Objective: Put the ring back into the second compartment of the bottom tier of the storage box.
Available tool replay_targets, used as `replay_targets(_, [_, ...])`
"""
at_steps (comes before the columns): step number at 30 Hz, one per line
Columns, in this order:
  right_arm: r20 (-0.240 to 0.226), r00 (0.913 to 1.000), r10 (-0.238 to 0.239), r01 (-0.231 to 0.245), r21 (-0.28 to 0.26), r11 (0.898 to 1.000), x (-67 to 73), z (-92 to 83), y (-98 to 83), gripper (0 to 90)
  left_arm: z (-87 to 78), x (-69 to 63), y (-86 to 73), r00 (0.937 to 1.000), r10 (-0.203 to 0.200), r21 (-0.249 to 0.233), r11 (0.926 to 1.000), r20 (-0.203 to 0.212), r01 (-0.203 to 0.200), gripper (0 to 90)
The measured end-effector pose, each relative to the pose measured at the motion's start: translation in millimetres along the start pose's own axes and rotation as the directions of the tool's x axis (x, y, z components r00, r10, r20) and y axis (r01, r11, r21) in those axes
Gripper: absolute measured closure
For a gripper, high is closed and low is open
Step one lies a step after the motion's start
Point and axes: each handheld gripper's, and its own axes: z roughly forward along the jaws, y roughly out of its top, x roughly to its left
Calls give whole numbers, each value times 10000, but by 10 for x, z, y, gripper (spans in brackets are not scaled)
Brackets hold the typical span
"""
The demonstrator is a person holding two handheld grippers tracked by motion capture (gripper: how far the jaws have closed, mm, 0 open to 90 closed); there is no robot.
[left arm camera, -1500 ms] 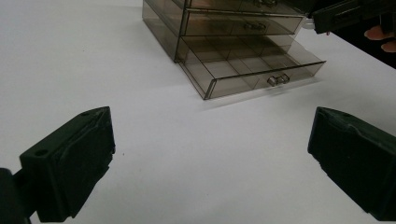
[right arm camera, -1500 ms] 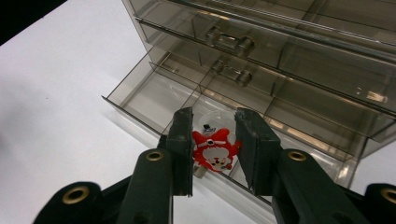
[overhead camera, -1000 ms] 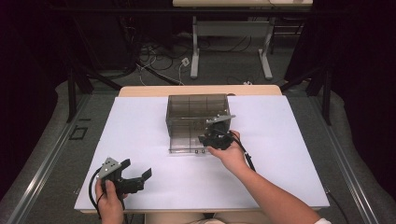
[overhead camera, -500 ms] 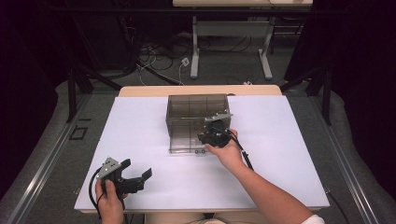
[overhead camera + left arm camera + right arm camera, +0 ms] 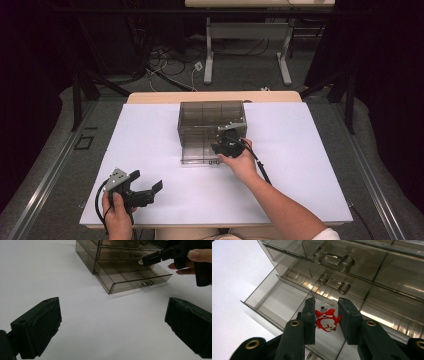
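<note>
1. High view: a smoky transparent drawer cabinet (image 5: 210, 127) stands on the white tabletop (image 5: 310, 165) toward the middle of the far edge, its bottom drawer (image 5: 197, 157) pulled out toward the person. The right gripper (image 5: 226, 147) hangs over the right part of that open drawer, with the person's right hand (image 5: 242, 162) just behind it. The left gripper (image 5: 145, 192) rests near the tabletop's near left corner, well apart from the cabinet, so the right arm is by far the nearer to the drawer.

2. Left gripper view: this gripper's two black jaws stand wide with nothing but bare tabletop (image 5: 100, 325) between them. Beyond them the cabinet (image 5: 107, 255) shows its pulled-out bottom drawer (image 5: 132, 281), divided into compartments, its long axis running across the cabinet's front, with a small clear knob (image 5: 147, 284) on the front wall. The right gripper (image 5: 150, 261) comes in from the right above the drawer, carrying something small and pale with a red glint at its tip.

3. Right gripper view: the jaws are narrow and clamp a small red cartoon-figure charm (image 5: 326, 320) on a white backing between the pads. Straight below and beyond the charm lies the open drawer (image 5: 279, 297), its thin dividers in sight; which compartment sits exactly under the charm I cannot tell. Judging from this, the coming move is a short drop downward and a release into the drawer, the charm already being above it rather than beside it.
</note>
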Motion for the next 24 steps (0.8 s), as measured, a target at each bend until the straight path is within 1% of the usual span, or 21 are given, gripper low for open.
replay_targets(4, [39,10000,5,-6,63,10000,5,33,-16,676,-5,-9,-3,10000,-13,-73,10000,2,13,8])
replay_targets(6, [27,10000,-7,7,92,10000,12,50,-24,676,-10,-5,-2,10000,3,-29,10000,27,-3,8])
replay_targets(10, [52,9998,-174,173,130,9998,30,91,-40,675,-8,1,-4,10000,-25,-77,10000,-13,25,8])
replay_targets(11, [8,9999,-142,142,81,9999,32,108,-46,675,-12,4,-1,10000,-13,-12,10000,15,13,8])
replay_targets(13, [91,9999,-123,121,213,9997,31,129,-51,674,-11,6,-1,10000,-20,-11,10000,18,20,8])
replay_targets(17, [105,9999,-67,64,308,9995,26,167,-65,673,-15,4,-3,10000,-16,-24,10000,14,16,8])
replay_targets(20, [78,10000,-2,-1,321,9995,32,173,-69,672,-15,5,-4,10000,-25,-25,10000,16,25,8])
replay_targets(24, [98,9999,-50,47,315,9995,26,166,-67,665,-15,4,-3,10000,-19,-26,10000,20,19,8])
